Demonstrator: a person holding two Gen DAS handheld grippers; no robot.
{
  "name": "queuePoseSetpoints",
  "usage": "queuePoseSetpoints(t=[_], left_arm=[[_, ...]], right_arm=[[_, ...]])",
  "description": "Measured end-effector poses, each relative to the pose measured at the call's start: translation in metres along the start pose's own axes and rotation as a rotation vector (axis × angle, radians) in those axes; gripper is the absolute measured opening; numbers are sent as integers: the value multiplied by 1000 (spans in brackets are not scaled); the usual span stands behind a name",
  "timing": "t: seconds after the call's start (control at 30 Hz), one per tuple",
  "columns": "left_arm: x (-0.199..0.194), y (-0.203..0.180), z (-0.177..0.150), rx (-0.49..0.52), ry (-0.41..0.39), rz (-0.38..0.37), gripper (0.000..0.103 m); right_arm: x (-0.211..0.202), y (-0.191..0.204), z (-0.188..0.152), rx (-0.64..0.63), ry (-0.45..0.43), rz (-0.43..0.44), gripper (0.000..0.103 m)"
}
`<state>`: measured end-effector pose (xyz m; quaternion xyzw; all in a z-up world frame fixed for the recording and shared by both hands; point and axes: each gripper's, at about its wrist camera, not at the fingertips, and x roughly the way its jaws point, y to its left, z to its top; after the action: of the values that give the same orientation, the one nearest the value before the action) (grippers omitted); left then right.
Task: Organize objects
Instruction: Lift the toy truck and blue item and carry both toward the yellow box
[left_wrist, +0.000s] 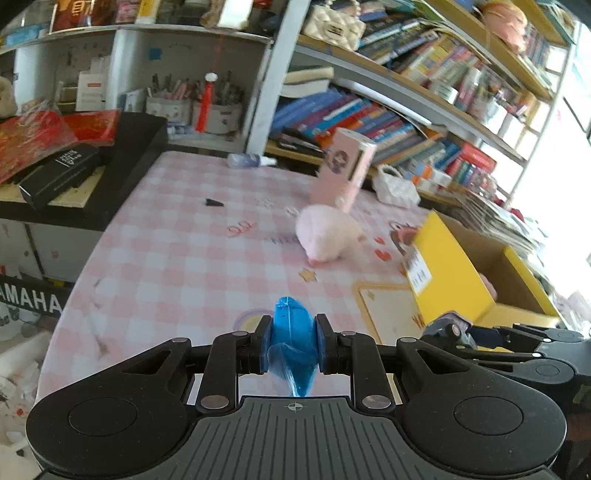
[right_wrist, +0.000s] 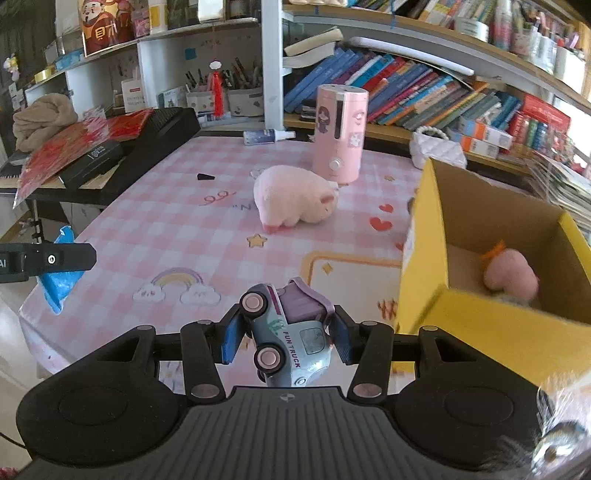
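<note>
The blue packet (left_wrist: 294, 345) clamped in the left gripper (left_wrist: 294, 343) is hard to name: crinkled, glossy and partly behind the pads, it may be a sealed snack bag or a wrapped wipe, and the right wrist view shows only its edges past the black finger that crosses it. In that same view the right gripper (right_wrist: 286, 334) is closed on a pale toy truck (right_wrist: 286, 332) lying on its side, with two pink wheels facing up and "FUN TRUCK" on its flank; its front end is cut off by the gripper body. The yellow cardboard box (right_wrist: 421, 258) runs off the right edge, so its full depth is not seen, and the one small pink plush (right_wrist: 511, 277) inside is blurred. Both grippers are at the near edge of a table (right_wrist: 155, 221) covered in a pink-and-white checked cloth printed with a rainbow, hearts and stars. On it sit one pink plush pig (right_wrist: 295, 199), one tall pink cylinder with a front knob (right_wrist: 340, 133), one small spray bottle lying down (right_wrist: 266, 136), one white quilted bag (right_wrist: 436, 149) and one tiny black scrap (right_wrist: 205, 177). Behind stand shelves crowded with books, and at the left a black keyboard (right_wrist: 159, 136) piled with red paper.
</note>
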<state>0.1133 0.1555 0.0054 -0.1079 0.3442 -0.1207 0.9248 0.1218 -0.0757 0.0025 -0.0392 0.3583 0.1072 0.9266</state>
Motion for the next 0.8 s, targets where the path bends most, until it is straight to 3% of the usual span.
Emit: queuePoseSetpoints(t=[0.8], left_arm=[[-20,-41,-54,171,124,-210,21]], right_arm=[[-69,-4,-87,214,49,-174,46]])
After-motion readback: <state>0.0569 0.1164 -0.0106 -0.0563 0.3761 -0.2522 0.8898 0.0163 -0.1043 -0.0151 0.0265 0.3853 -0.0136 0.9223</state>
